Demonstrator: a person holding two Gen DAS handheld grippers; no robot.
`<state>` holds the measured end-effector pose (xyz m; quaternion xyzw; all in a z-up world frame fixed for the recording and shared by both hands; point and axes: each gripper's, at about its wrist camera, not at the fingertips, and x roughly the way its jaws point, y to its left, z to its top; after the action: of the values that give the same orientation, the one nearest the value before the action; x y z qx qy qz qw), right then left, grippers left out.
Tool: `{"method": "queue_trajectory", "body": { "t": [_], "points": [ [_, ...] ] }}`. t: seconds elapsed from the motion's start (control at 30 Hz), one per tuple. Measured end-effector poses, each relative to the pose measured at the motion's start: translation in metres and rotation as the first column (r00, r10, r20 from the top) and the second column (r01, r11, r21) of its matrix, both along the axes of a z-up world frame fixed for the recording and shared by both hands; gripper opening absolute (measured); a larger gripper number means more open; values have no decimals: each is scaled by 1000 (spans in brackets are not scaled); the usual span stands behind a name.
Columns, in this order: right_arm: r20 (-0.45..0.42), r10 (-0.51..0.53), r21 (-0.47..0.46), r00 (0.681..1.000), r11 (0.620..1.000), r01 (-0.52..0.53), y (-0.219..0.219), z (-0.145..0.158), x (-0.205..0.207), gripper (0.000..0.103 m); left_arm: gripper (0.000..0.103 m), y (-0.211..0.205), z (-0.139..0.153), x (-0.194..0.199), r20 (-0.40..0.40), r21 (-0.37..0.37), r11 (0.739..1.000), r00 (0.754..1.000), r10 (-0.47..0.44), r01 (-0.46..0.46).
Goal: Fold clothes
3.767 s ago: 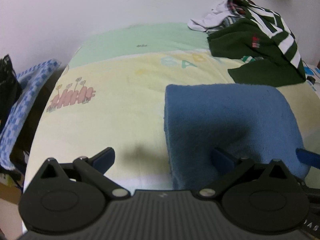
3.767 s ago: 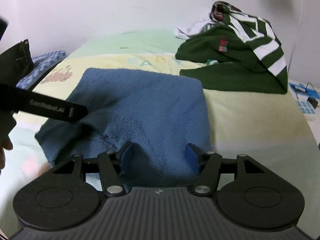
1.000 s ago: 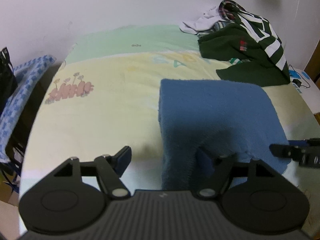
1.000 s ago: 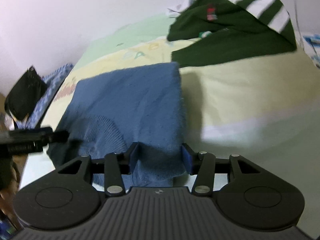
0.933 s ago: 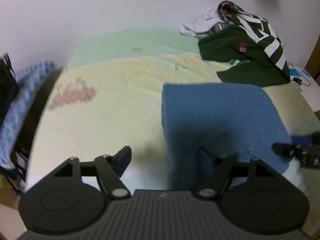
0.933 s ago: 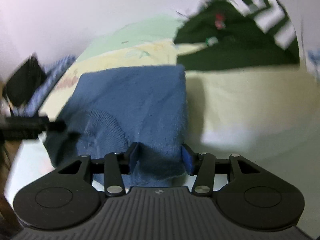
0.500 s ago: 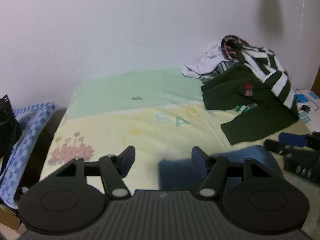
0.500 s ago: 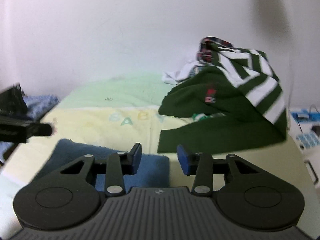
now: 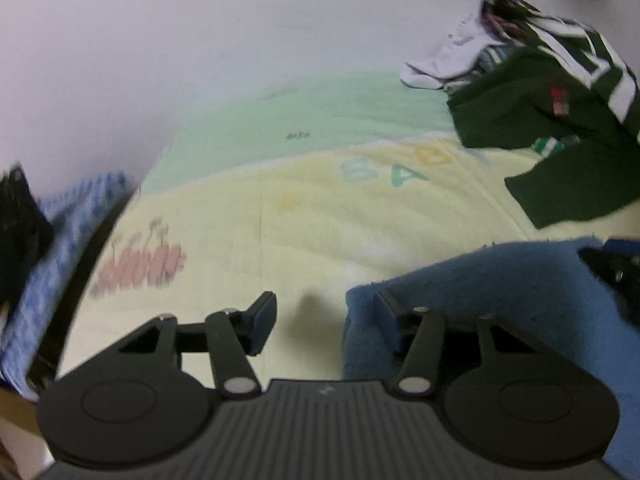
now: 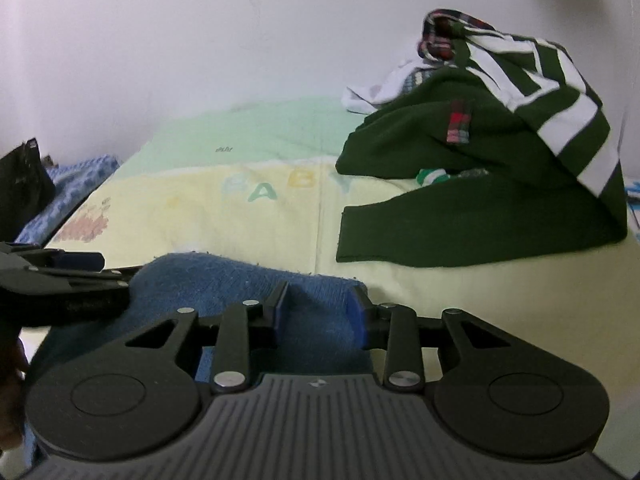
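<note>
Left wrist view: the left claw point(image 9: 324, 322) is closing, with the blue knit sweater's point(image 9: 500, 280) near edge at its right finger and bare bed blanket point(image 9: 280, 208) under the left one. The knit looks soft, limp and light, best pinched at an edge or corner.

Right wrist view: the right claw point(image 10: 318, 310) is closing, its narrow jaws straddling the sweater's point(image 10: 224, 280) corner. Unfolded green clothes point(image 10: 460, 168) are piled by the white wall point(image 10: 200, 40).

Soft, even indoor light, faintly pinkish on the wall point(image 9: 200, 60); left-wrist view smeared by motion blur, both views bowed and dark-cornered by fisheye.
</note>
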<state>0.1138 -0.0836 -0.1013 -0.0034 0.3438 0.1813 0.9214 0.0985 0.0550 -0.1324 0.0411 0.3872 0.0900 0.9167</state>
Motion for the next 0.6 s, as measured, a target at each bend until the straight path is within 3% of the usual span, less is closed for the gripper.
{"method": "queue_trajectory", "body": {
  "t": [0.1,0.3,0.4,0.5,0.6],
  "points": [
    [31,11,-52,999,999,-10,2,15,-4,35,68,12,6,0,-16,-18,1000,1000,12,-12],
    [9,19,30,1000,999,-20,-8,30,-31,40,66,25,30,-30,-30,-76,997,999,24,-26],
    [-34,27,-6,999,1000,-27,-3,16,-32,43,65,22,23,-36,-51,-80,997,999,11,-15],
    [-49,-4,23,999,1000,5,-4,7,-32,46,65,25,9,-31,-92,-82,996,995,40,-47],
    [-23,4,-3,1000,1000,-4,-1,4,-35,47,66,31,2,-27,-121,-119,990,991,63,-77]
  ]
}}
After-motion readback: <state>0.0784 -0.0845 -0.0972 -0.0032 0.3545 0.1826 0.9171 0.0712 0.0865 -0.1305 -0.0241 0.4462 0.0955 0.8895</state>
